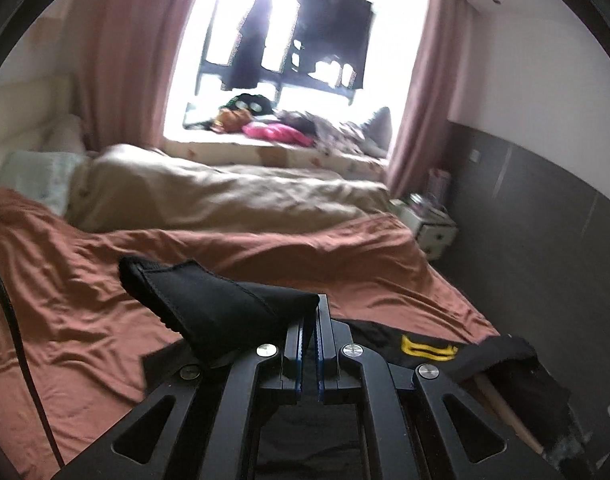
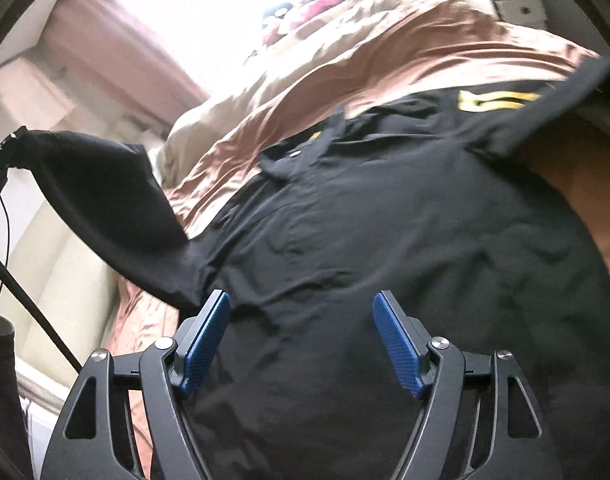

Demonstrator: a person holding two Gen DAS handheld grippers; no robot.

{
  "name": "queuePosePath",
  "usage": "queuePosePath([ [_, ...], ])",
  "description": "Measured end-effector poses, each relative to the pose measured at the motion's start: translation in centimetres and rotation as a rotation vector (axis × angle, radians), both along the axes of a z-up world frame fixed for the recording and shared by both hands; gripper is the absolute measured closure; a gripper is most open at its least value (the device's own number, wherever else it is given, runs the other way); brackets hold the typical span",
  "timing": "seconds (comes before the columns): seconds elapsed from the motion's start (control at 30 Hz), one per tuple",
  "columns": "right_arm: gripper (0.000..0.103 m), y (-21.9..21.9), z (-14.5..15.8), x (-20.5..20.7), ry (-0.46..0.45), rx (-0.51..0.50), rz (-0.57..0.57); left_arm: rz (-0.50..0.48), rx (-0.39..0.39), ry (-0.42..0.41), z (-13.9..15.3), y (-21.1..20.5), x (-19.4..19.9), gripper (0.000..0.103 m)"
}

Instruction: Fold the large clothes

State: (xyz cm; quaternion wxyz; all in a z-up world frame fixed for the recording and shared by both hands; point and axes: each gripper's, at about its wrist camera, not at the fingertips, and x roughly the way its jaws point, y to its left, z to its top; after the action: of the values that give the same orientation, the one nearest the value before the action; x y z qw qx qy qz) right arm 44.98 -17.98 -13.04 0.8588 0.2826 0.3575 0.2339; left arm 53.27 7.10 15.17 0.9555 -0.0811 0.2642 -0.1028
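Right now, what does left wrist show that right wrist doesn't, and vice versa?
Left wrist only: the left gripper shut on the black sleeve, the window with dark clothes hanging in it, and a white nightstand beside the bed.

Right wrist only: the right gripper open, hovering over the spread body of the black shirt, with its button placket.

Both: the shirt's yellow print, the lifted sleeve, the rust-brown sheet and the beige duvet.
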Motion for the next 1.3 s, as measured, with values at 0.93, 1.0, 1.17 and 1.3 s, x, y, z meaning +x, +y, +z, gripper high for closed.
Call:
queuePosePath([
  [0.93,0.030,-3.0,-1.2,1.1,0.107,-0.032,-0.053,-0.081,0.032,0.309,-13.0,0.8,-1.8,0.012],
  [1.0,0.030,-2.8,-0.8,2.2,0.117,-0.048,-0.069,-0.041,0.031,0.317,-13.6,3.1,-2.5,0.012],
  [1.17,0.030,-1.9,-0.7,4.1,0.133,-0.084,-0.077,0.060,-0.005,0.342,-15.5,8.9,-4.7,0.012],
  [1.3,0.029,-1.9,-0.2,4.3,0.130,-0.121,-0.093,0.113,-0.017,0.360,-17.0,11.7,-6.2,0.012],
])
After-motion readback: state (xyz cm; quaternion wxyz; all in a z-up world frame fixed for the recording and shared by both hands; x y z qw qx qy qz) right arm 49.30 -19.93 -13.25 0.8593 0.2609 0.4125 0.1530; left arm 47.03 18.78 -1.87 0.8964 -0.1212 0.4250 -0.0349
